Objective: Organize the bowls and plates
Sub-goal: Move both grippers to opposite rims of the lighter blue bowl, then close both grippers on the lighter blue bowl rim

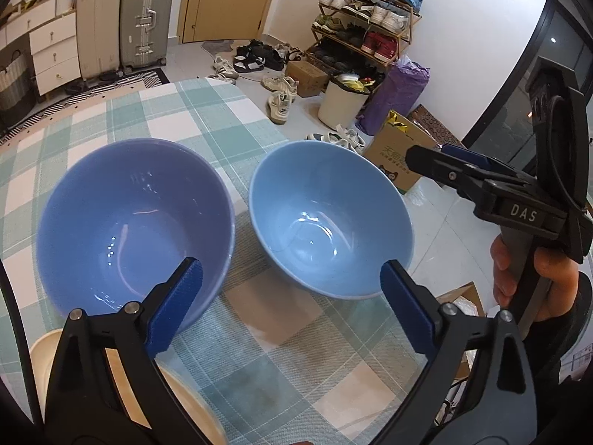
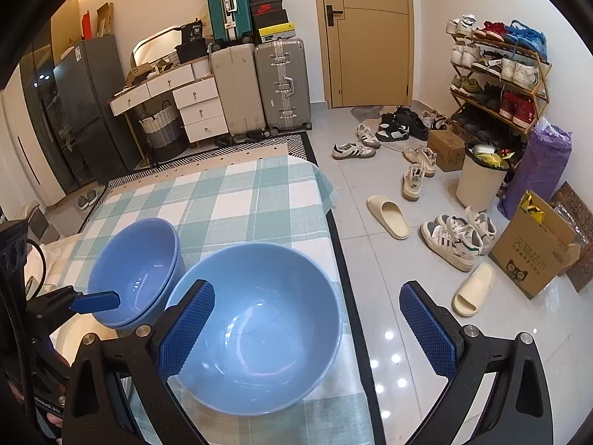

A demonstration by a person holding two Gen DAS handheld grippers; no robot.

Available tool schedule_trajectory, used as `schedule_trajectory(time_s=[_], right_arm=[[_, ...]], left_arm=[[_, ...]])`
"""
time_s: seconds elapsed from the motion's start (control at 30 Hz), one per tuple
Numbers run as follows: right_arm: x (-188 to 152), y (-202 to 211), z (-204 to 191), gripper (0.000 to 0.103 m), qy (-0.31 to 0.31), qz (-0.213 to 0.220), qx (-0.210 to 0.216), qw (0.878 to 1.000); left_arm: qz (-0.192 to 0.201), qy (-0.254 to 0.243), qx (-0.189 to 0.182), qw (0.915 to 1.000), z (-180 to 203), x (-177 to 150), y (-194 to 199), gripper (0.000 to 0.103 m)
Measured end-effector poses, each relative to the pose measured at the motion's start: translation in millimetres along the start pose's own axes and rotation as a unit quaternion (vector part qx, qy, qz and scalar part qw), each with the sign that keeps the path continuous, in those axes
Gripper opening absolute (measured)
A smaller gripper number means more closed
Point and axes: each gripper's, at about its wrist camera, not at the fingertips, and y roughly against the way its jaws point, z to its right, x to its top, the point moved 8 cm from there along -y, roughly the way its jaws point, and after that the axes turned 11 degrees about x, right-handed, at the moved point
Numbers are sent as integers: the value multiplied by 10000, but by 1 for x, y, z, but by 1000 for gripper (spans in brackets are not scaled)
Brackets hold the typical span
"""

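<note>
At the left a cream plate [image 1: 40,356] lies under the left gripper [image 1: 292,306], whose jaws stand wide, holding nothing. On the checked woven tablecloth [image 1: 192,111] sit the glossy periwinkle bowls [image 1: 129,218], two nested, and just beside them the rounder light blue bowl [image 1: 326,215]. The right gripper [image 2: 307,326], with knurled blue pads [image 2: 185,330], gapes empty over it.

Two bowls [image 1: 135,230] [image 1: 330,218] sit side by side on the table [image 1: 207,111]
</note>
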Motion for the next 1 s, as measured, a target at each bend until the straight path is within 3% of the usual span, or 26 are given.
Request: schedule_trajectory(time_s=[0.23,0.3,0.47,0.73,0.83,0.9,1.0], right_arm=[[-9,-3,10,102,-154,-75,0,9999],[-12,-6,12,102,-190,-111,-8,9998],[-18,-12,15,102,-206,-208,8,9996],[-34,-34,26,102,-314,-446,-23,9985],[-41,-44,30,96,-371,-567,17,9977],[-46,-49,31,82,-387,-651,25,9971],[-51,-55,33,74,-410,-732,60,9965]], left_arm=[[-83,10,-185,9998,9,-2,-9,85],[-171,82,-342,9992,11,-3,-13,74],[-313,95,-393,9987,12,-7,-25,61],[-460,72,-303,9985,12,-9,-40,56],[-508,81,-291,9982,12,-10,-45,55],[-520,97,-275,9982,11,-10,-47,55],[-541,107,-267,9981,10,-11,-50,52]])
